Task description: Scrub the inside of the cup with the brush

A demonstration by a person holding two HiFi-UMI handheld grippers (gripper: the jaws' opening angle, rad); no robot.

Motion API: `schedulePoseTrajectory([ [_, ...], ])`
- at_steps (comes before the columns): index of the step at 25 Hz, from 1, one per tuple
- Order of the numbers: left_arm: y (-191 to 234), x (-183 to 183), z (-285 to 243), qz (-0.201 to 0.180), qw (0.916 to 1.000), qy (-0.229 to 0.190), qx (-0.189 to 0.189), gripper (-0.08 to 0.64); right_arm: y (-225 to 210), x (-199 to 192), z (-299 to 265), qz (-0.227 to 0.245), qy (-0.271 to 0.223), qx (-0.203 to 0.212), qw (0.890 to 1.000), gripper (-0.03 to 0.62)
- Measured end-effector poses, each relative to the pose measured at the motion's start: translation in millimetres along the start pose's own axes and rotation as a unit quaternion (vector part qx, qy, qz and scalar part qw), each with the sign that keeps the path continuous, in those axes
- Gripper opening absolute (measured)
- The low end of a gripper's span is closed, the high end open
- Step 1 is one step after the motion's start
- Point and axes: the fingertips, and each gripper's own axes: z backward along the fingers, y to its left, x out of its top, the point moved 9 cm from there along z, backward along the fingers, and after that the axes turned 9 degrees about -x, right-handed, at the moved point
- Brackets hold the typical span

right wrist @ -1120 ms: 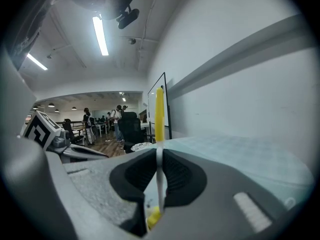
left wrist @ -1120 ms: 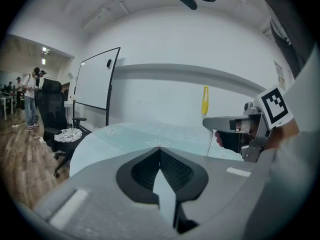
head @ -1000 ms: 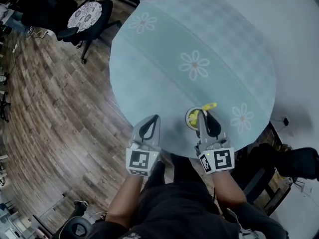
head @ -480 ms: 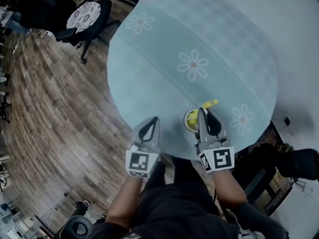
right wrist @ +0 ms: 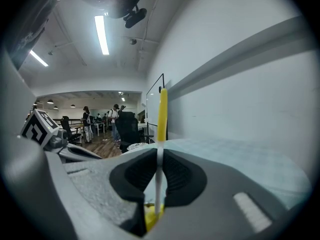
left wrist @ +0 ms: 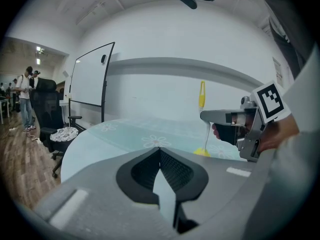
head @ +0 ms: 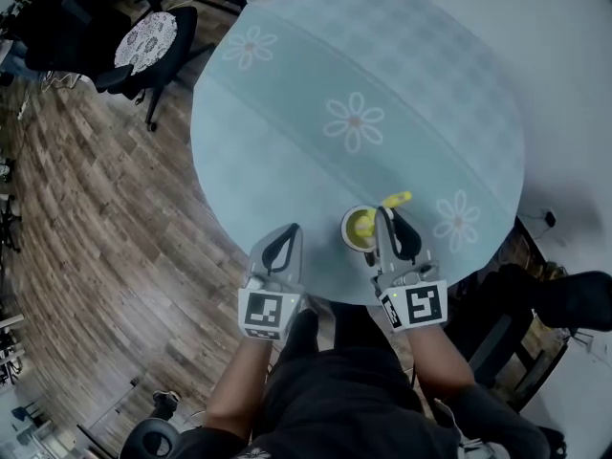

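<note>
A small cup (head: 357, 228) with a yellow inside stands near the front edge of the round table (head: 316, 75). My right gripper (head: 381, 214) hangs just right of it and over its rim, shut on the thin white stem of the brush (right wrist: 161, 115). The brush's yellow handle end (head: 398, 200) sticks up past the jaws, and its yellow lower end (right wrist: 151, 215) sits below them. The left gripper view shows the brush (left wrist: 201, 95) upright with the right gripper (left wrist: 220, 117) on it. My left gripper (head: 289, 230) hovers left of the cup over the table edge, shut and holding nothing (left wrist: 160, 151).
A pale blue cloth with daisy prints (head: 354, 121) covers the table. An office chair (head: 143, 41) stands on the wood floor at the far left. A whiteboard (left wrist: 90, 79) and several people (left wrist: 25, 99) show in the room beyond.
The head view has shifted, so table and cup sit further left. More of the cup's mouth shows left of the right gripper. Both grippers stay shut in about the same places.
</note>
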Motion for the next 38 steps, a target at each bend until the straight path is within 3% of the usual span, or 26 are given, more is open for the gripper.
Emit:
schedulePoseTrajectory([
  [11, -10, -2, 8, -0.003, 1.0, 0.004, -0.008, -0.002, 1, 0, 16, 0.005, 0.01, -0.003, 1.0, 0.038],
  [25, -18, -9, 35, -0.005, 0.9999, 0.006, -0.01, -0.002, 18, 0, 33, -0.037, 0.022, -0.01, 0.999, 0.038],
  [38, -15, -11, 49, -0.002, 0.9999, 0.012, 0.004, -0.002, 24, 6, 11, -0.032, 0.004, 0.0, 0.999, 0.038],
])
